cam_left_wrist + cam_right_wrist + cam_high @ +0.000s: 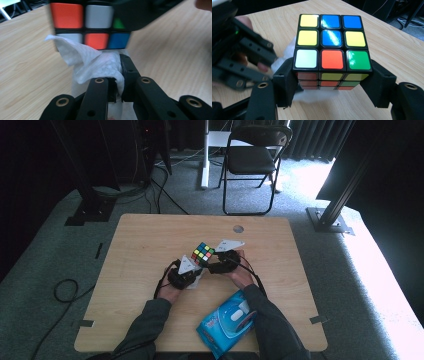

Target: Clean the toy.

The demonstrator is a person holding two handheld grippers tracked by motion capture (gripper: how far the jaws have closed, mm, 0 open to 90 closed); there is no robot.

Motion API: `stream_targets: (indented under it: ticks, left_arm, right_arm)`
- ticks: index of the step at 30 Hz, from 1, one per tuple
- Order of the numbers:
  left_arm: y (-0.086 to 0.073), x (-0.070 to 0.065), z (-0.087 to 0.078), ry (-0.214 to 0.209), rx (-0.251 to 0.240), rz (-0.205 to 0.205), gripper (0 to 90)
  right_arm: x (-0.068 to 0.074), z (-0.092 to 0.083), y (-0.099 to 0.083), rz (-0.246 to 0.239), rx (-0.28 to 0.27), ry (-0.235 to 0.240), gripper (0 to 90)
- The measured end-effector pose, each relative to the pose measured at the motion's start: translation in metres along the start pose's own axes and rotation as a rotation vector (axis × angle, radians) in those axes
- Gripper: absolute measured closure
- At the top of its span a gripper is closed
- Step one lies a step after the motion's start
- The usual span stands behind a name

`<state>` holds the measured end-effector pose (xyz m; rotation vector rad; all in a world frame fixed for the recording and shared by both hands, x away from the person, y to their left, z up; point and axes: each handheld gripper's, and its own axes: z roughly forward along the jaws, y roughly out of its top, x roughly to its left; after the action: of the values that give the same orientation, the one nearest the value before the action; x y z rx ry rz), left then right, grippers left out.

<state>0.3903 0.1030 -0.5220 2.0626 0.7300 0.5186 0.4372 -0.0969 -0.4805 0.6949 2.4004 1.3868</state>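
A colourful puzzle cube [331, 47] is gripped by the right gripper [332, 82], with one black jaw pressed on each side of it, so the jaws are kept about a cube's width apart. In the high view the cube [203, 253] is seen near the middle of the wooden table [140, 250], between the two grippers. A crumpled white wipe [96, 66] is pinched by the left gripper [119, 75], whose jaws are squeezed almost fully together on it. The wipe is pushed up against the bottom edge of the cube [91, 25] in the left gripper view. In the right gripper view a bit of white wipe [284, 56] is seen beside and under the cube, touching it. In the high view the left gripper [184, 272] is placed just left of the cube, and the right gripper [225, 260] just right of it. A blue packet [227, 322] is lying near the table's front edge, by the person's right sleeve [272, 325].
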Motion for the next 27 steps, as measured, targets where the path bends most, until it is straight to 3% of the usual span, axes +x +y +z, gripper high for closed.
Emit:
stream_targets:
  ticks: [5, 9, 15, 16, 22, 27]
  left_arm:
    - [0.002, -0.009, 0.003, -0.028, -0.004, 0.014, 85.2]
    - [0.003, -0.010, 0.003, -0.024, 0.000, 0.026, 85.1]
    - [0.000, 0.004, -0.003, 0.026, -0.004, -0.006, 84.7]
    - [0.000, 0.010, -0.006, 0.048, -0.015, -0.033, 84.6]
    - [-0.001, 0.028, -0.020, 0.128, -0.032, -0.091, 84.7]
    - [-0.004, 0.034, -0.028, 0.143, -0.048, -0.120, 84.7]
  right_arm:
    - [-0.001, 0.000, 0.000, 0.004, -0.002, -0.006, 34.3]
    - [-0.001, 0.000, 0.000, 0.008, -0.001, -0.006, 34.3]
    - [-0.001, -0.001, -0.001, 0.011, 0.001, -0.005, 34.3]
    - [-0.002, -0.001, -0.002, 0.009, 0.001, -0.002, 34.3]
    - [-0.003, -0.001, -0.002, 0.022, 0.002, -0.008, 34.3]
    - [-0.005, 0.004, -0.006, 0.034, 0.041, -0.031, 34.3]
